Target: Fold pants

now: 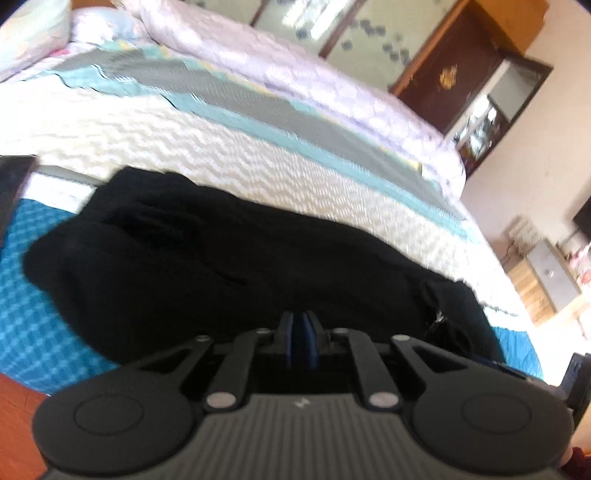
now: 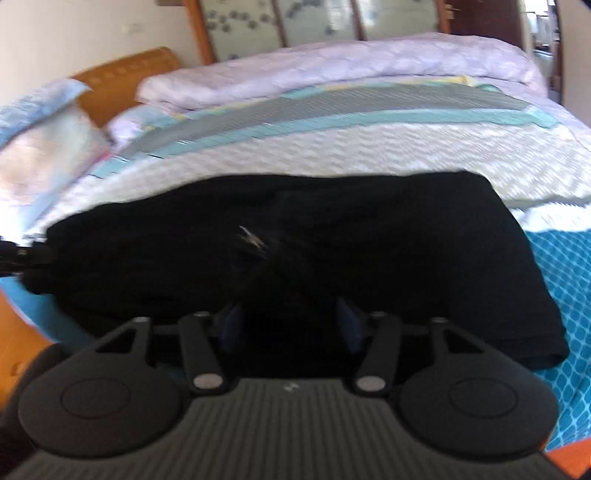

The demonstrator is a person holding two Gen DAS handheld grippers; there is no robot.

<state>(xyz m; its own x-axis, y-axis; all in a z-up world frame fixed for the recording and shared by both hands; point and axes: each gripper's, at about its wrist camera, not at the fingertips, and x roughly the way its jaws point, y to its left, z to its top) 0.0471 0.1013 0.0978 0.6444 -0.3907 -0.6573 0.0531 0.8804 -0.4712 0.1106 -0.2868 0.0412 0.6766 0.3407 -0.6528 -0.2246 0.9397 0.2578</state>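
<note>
Two grippers, both mine, both over the bed. Left gripper (image 1: 302,334): blue pads pressed together, nothing visible btwn them, tips just above the near edge of the pants. Right gripper (image 2: 291,321): jaws spread, pads (image 2: 349,325) apart w/ dark cloth lying in the gap; can't tell if they touch it, pic is blurred.

One pair of black pants (image 1: 229,266), bunched lengthwise along the near side of the bed, partly on the blue patterned sheet (image 1: 33,325), partly on the white quilted cover (image 1: 207,155). One small pale metallic bit (image 2: 253,240) near the pants' middle, maybe a zip, too blurred to say.

Beyond: one grey-and-teal band (image 1: 258,107) across the bed, then one rolled lilac duvet (image 1: 332,81) along the far side. One pillow (image 2: 44,144) by the orange headboard (image 2: 125,77). Far wall: three frosted panels (image 2: 321,18) in wood frames. One dark wooden cabinet (image 1: 454,74) at the room's far end.
</note>
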